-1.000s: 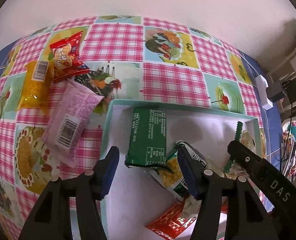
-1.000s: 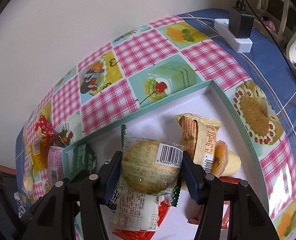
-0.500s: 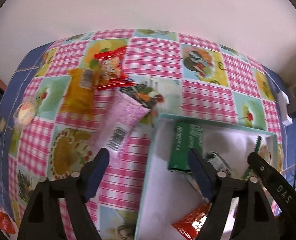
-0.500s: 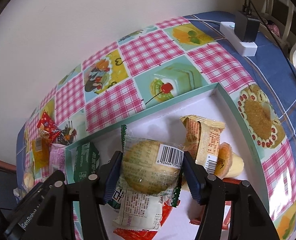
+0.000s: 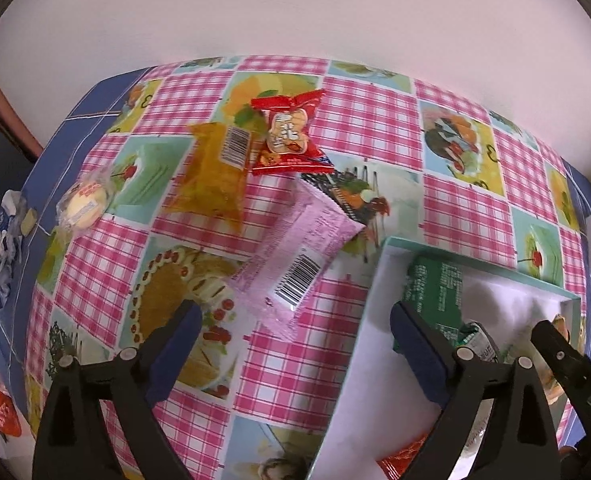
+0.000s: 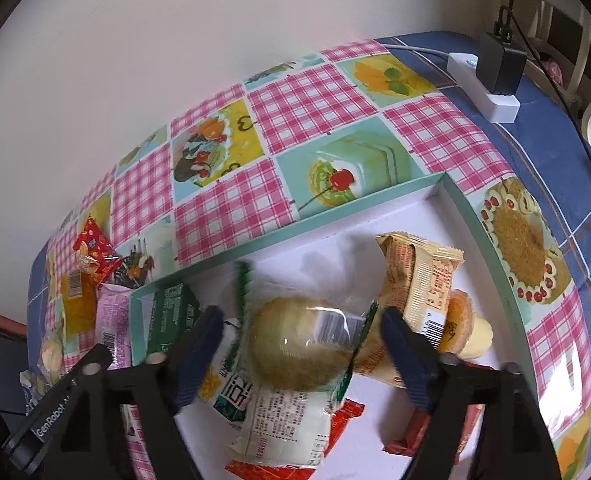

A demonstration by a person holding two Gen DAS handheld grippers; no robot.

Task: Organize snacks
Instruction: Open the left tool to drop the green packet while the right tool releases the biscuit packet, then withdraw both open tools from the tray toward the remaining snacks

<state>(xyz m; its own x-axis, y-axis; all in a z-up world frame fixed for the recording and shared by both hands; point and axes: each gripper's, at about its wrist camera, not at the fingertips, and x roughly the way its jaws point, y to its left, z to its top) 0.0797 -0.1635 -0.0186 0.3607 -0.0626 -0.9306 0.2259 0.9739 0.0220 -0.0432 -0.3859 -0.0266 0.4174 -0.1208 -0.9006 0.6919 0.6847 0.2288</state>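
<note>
A teal-rimmed white box (image 5: 379,268) (image 6: 359,210) lies on the checked tablecloth and holds a green pack (image 5: 435,292), a yellow pack (image 6: 419,280) and other snacks. My left gripper (image 5: 295,344) is open and empty above a pink snack pack (image 5: 299,264) lying left of the box. Beyond it lie a yellow pack (image 5: 215,176), a red pack (image 5: 291,136) and a round cake (image 5: 83,204). My right gripper (image 6: 299,352) is open over the box; a clear-wrapped round bun (image 6: 303,344) sits between its jaws, seemingly loose and blurred.
A white power strip with a black adapter (image 6: 491,76) lies at the table's far right. A wall runs behind the table. A crumpled blue-white wrapper (image 5: 3,240) sits at the left edge. The left gripper's arm (image 6: 55,400) shows in the right wrist view.
My left gripper swung left from over the box to above the pink pack. My right gripper's jaws have widened, and the bun between them has dropped and blurred.
</note>
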